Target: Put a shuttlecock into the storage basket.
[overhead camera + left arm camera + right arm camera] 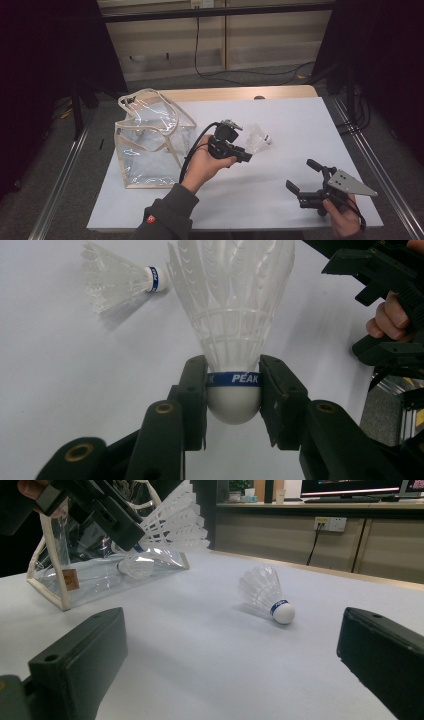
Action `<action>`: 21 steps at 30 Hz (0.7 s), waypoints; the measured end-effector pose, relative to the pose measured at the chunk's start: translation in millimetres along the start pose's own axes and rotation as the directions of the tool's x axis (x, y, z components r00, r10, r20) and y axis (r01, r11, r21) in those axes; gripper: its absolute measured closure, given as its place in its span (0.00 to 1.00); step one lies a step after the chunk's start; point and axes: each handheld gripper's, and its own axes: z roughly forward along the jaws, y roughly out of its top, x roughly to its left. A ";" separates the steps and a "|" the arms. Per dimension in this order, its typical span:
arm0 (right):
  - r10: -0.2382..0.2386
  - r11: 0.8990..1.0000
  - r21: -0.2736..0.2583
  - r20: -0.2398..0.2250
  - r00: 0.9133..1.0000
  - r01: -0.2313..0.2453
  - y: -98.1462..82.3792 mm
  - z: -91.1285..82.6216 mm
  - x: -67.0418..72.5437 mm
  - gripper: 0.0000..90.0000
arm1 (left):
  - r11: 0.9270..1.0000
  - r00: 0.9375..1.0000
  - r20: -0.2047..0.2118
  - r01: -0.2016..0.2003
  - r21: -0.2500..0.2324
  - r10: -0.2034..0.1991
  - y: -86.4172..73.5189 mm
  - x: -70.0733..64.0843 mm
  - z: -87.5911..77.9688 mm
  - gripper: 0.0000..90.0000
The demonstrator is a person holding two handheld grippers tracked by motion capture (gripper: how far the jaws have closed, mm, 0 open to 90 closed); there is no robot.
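My left gripper (233,400) is shut on a white shuttlecock (232,315), its pads pressing the cork at the blue PEAK band, with the feather skirt pointing away. In the high view this gripper (240,152) is held above the table's middle, beside the clear bag (150,185). A second shuttlecock (265,140) lies on its side on the white table (280,115), also seen in the left gripper view (120,282) and the right gripper view (267,597). My right gripper (302,175) rests open near the front right, with nothing between its jaws (232,680).
The clear plastic bag with beige trim (50,587) stands at the table's left, and a third shuttlecock (135,565) lies inside it. Metal rails run along both sides of the table. A black cable lies on the floor behind.
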 end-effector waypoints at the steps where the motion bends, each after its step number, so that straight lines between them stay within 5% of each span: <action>1: 0.003 1.000 -0.002 0.001 1.000 -0.003 0.0 0.1 0.1 0.00 | 1.000 1.000 0.002 -0.001 0.003 0.001 0.6 0.7 -1.2 0.73; 21: -0.003 1.000 -0.001 -0.001 1.000 0.003 0.0 -0.4 0.4 0.00 | 1.000 1.000 -0.012 0.008 0.009 -0.008 10.1 5.8 -19.1 0.73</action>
